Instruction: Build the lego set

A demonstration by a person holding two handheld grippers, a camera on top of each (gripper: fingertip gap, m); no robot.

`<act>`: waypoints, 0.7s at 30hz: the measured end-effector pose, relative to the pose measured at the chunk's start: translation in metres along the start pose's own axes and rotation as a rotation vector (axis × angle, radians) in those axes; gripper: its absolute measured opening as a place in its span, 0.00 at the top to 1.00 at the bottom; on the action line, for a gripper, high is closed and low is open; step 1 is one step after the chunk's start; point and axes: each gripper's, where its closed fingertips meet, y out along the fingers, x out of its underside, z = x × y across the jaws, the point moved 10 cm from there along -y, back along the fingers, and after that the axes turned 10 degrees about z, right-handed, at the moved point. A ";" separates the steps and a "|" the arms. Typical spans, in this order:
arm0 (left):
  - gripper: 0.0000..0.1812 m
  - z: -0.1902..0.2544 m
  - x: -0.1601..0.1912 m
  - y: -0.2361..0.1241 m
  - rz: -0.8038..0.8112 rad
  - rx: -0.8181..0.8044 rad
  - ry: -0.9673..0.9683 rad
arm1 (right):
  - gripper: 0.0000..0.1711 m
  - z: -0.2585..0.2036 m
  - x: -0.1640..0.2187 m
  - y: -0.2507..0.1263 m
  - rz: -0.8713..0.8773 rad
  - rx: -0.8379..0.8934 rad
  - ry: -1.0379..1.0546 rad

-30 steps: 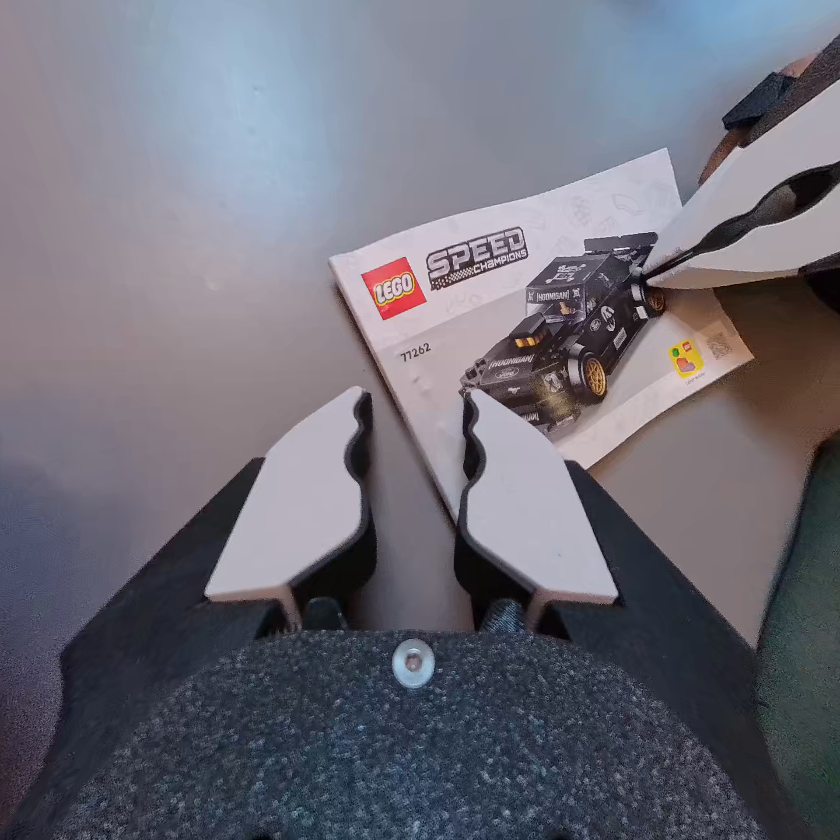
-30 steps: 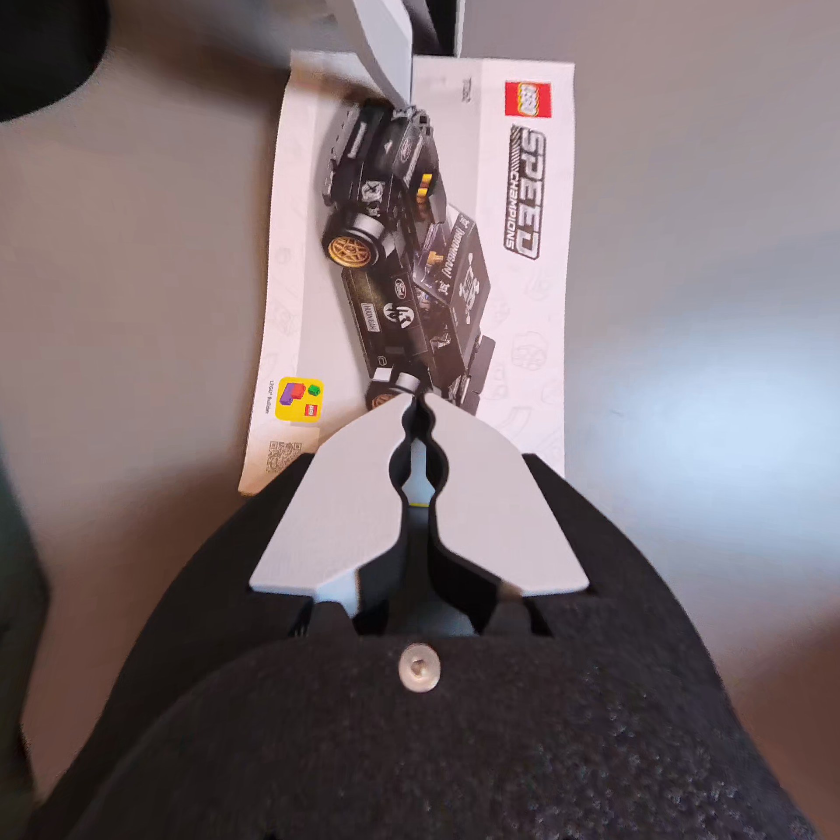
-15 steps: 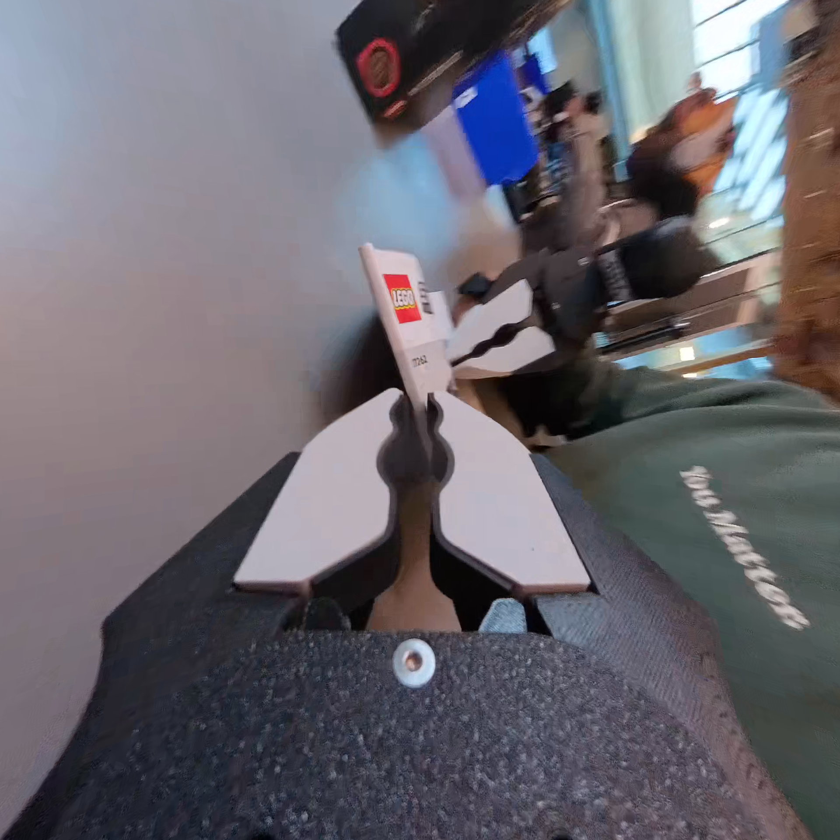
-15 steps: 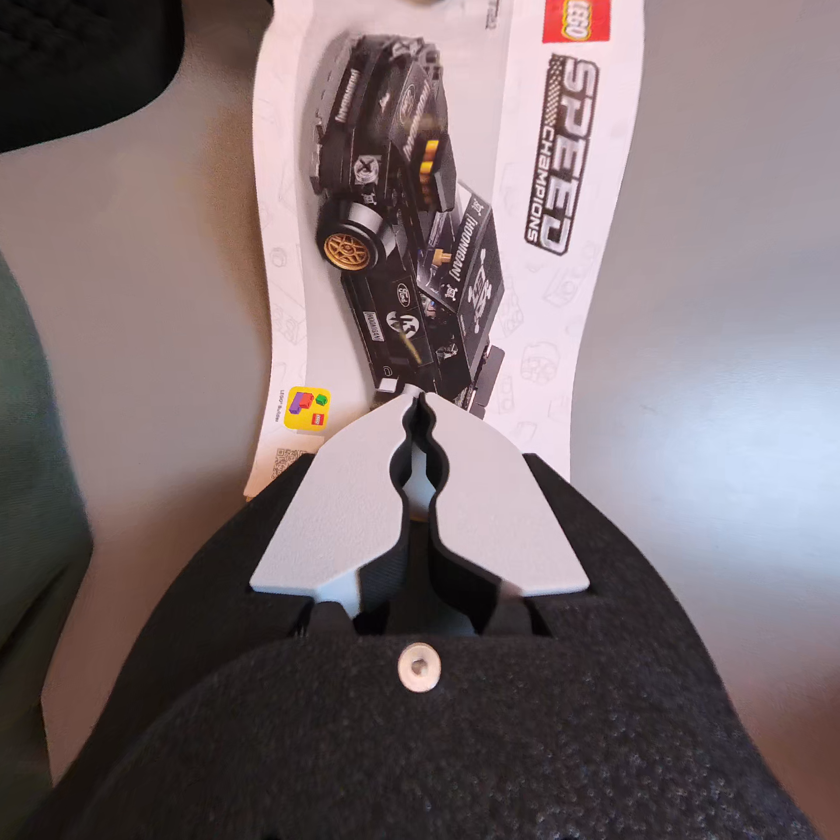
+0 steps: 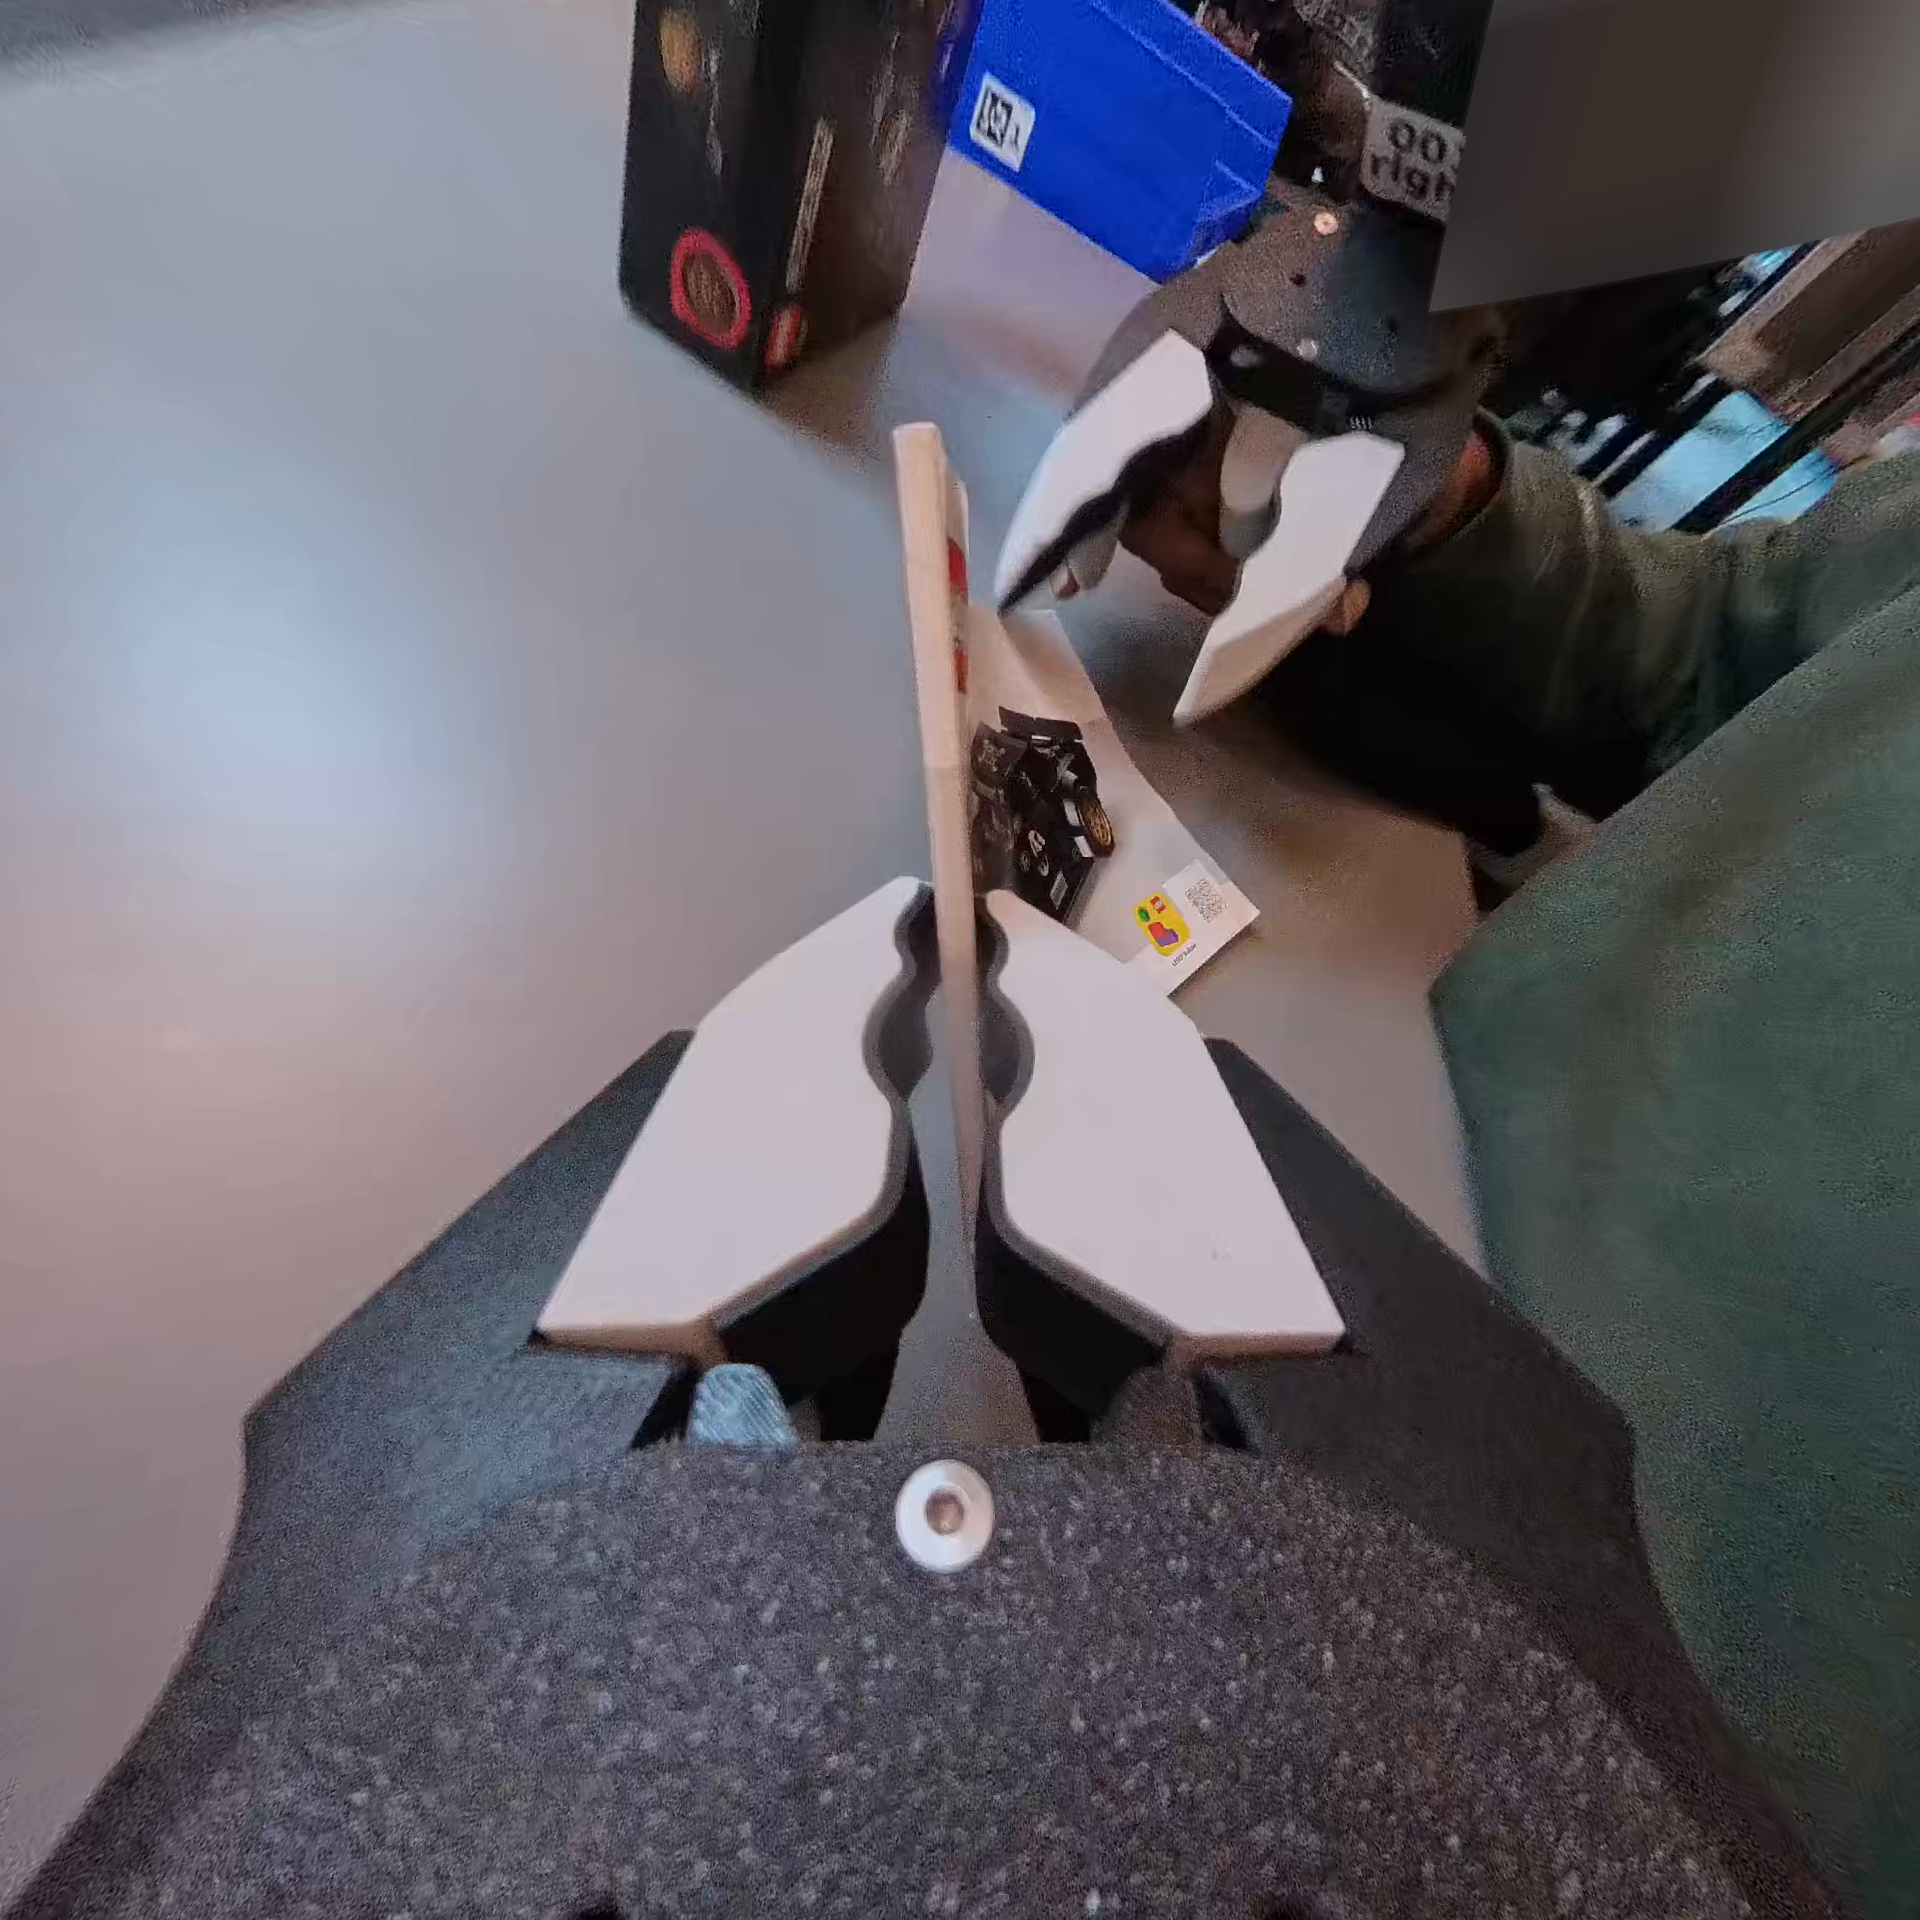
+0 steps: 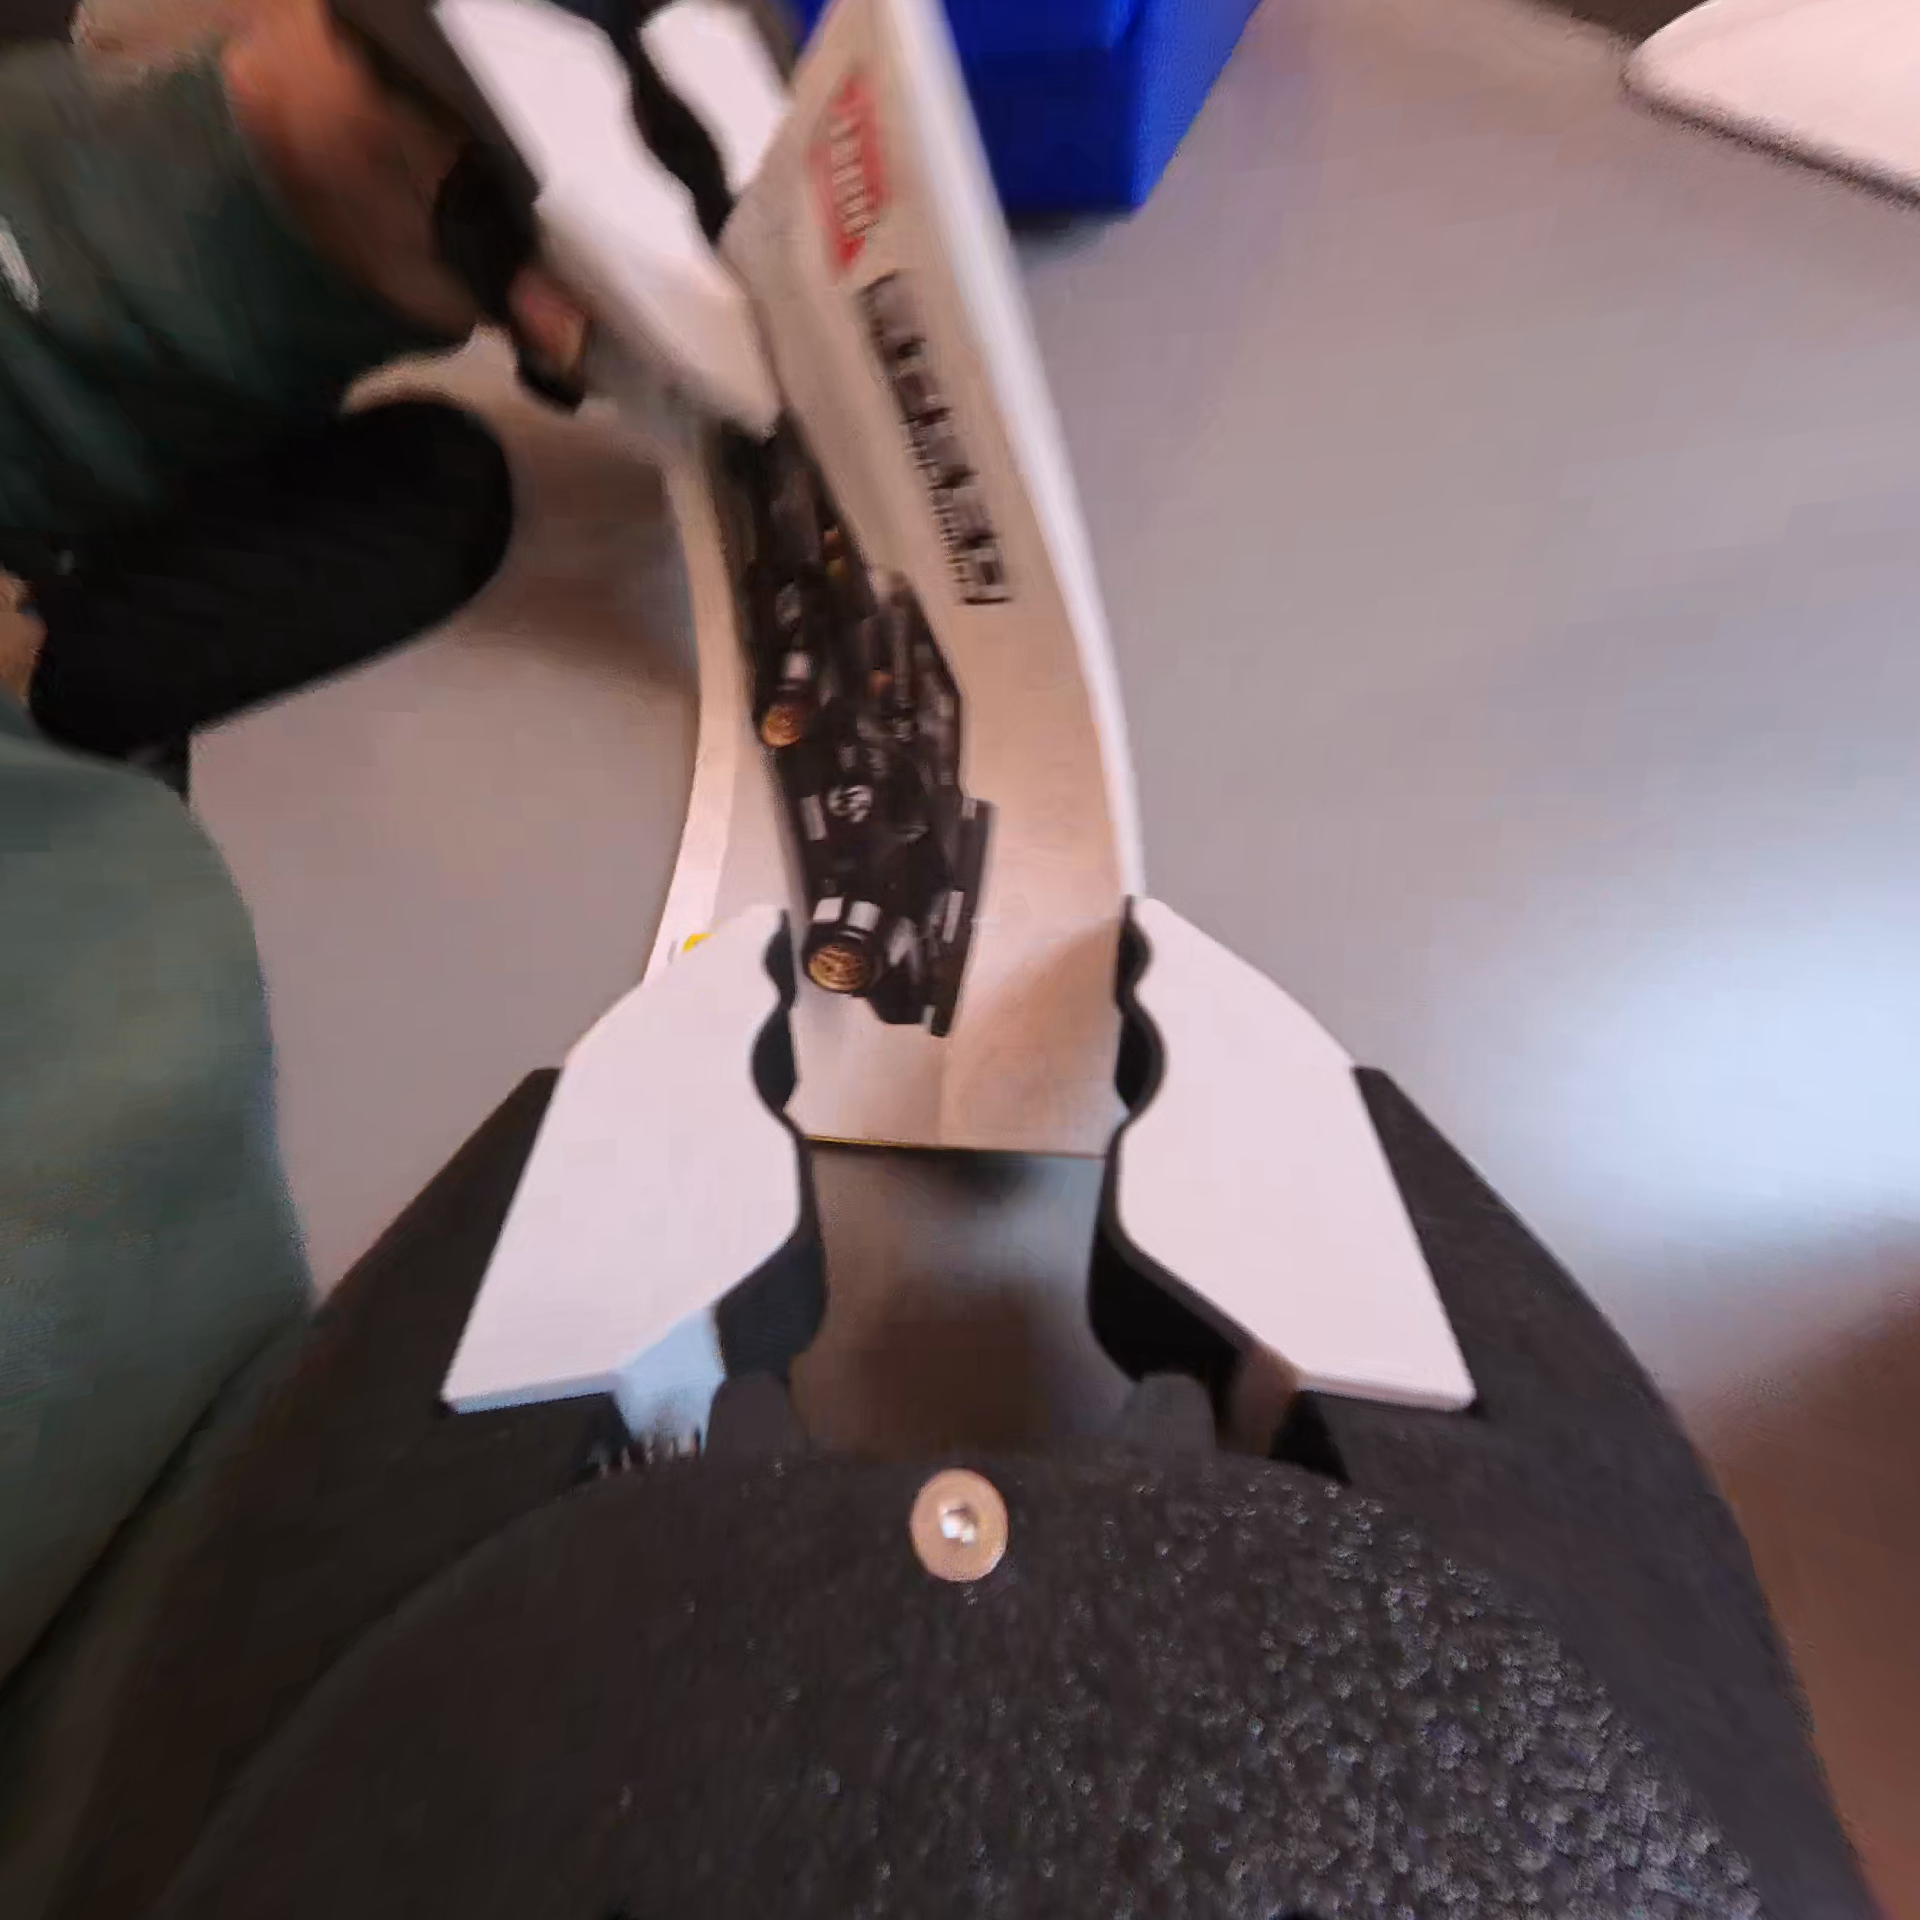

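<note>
The white instruction booklet (image 5: pixel 1049 821), with a black car pictured on its cover, is lifted off the grey table (image 5: pixel 364 675) and stands nearly on edge, bent. My left gripper (image 5: pixel 951 904) is shut on its near edge. My right gripper (image 6: pixel 951 925) is open, with the booklet's (image 6: pixel 914 582) lower end lying between and just beyond its fingers, not pinched. The right gripper also shows in the left wrist view (image 5: pixel 1091 660), open beside the booklet's top. The left gripper shows blurred in the right wrist view (image 6: pixel 753 395), clamped on the booklet's far end.
A black box (image 5: pixel 769 177) and a blue bin (image 5: pixel 1112 125) stand at the back of the table. A white object (image 6: pixel 1787 94) lies at the far right. A person's green sleeve (image 5: pixel 1714 1143) fills the right side.
My left gripper closed on the booklet and raised it from flat on the table to nearly upright. My right gripper went from shut at the booklet's end to open.
</note>
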 end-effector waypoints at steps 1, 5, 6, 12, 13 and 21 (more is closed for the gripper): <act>0.97 0.006 -0.004 -0.003 0.015 -0.012 0.062 | 0.57 0.006 -0.003 -0.007 0.039 0.040 0.006; 0.97 0.031 -0.019 -0.016 0.150 0.038 0.321 | 0.38 0.016 -0.004 -0.018 0.134 0.061 0.027; 0.97 0.035 -0.022 -0.019 0.189 0.047 0.355 | 0.37 0.016 -0.002 -0.015 0.143 0.009 0.051; 0.97 0.045 -0.033 -0.033 0.368 0.071 0.397 | 0.58 -0.012 -0.019 -0.003 0.487 -0.235 0.031; 0.97 0.045 -0.034 -0.036 0.396 0.074 0.380 | 0.62 -0.016 -0.024 -0.005 0.535 -0.232 -0.010; 0.97 0.048 -0.032 -0.041 0.482 0.161 0.257 | 0.81 -0.034 -0.036 -0.012 0.597 -0.157 -0.174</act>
